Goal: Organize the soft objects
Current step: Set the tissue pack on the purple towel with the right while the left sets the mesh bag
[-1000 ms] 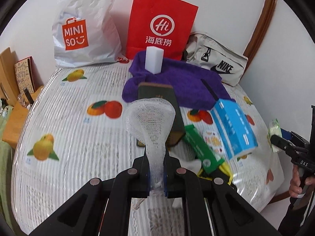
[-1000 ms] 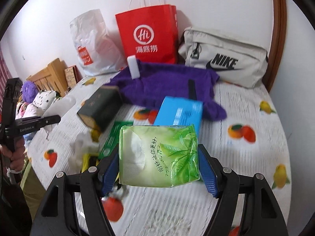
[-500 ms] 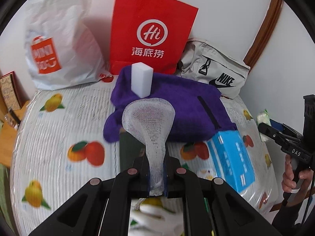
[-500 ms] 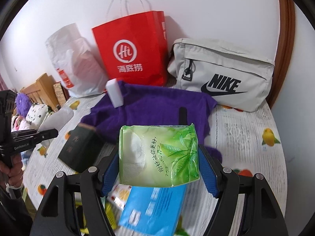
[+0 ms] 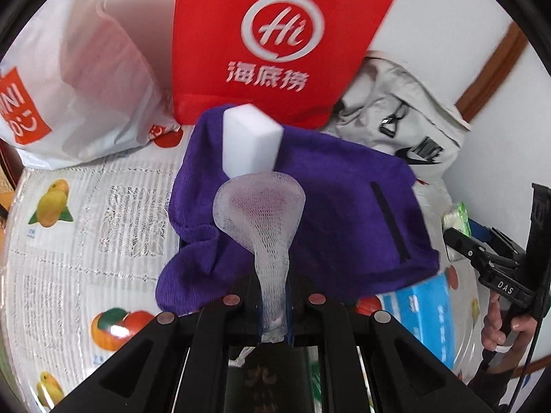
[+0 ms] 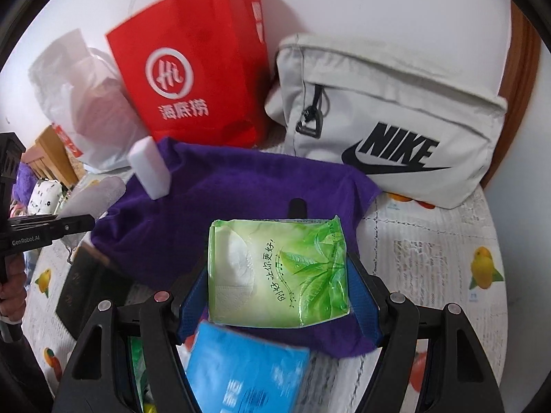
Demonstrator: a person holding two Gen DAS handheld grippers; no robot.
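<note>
We held two soft things over a purple towel that lay spread on the fruit-print tabletop. By our reading, the towel served as the gathering place for soft goods: a white sponge block already stood upright near its far edge.

Our left tool was pinched almost fully together on the narrow tail of a white mesh net. The net's wide, flared mouth stood up in front of the camera, raised above the towel's near-left part, just before the sponge. We gripped the thin tail, we judge, because the flimsy mesh offered no firmer place to hold.

Our right tool stood wide, its blue pads pressed against both short sides of a green tissue pack. The pack was held flat and level, printed face up, above the towel's near-right part.

Both tools pointed forward toward the wall, side by side, left one near the sponge. A hand gripped each tool's handle at the frame edges.

Beyond the towel, a red paper bag, a white plastic bag and a grey Nike bag leaned against the wall. A blue box and a dark box lay nearer us.
</note>
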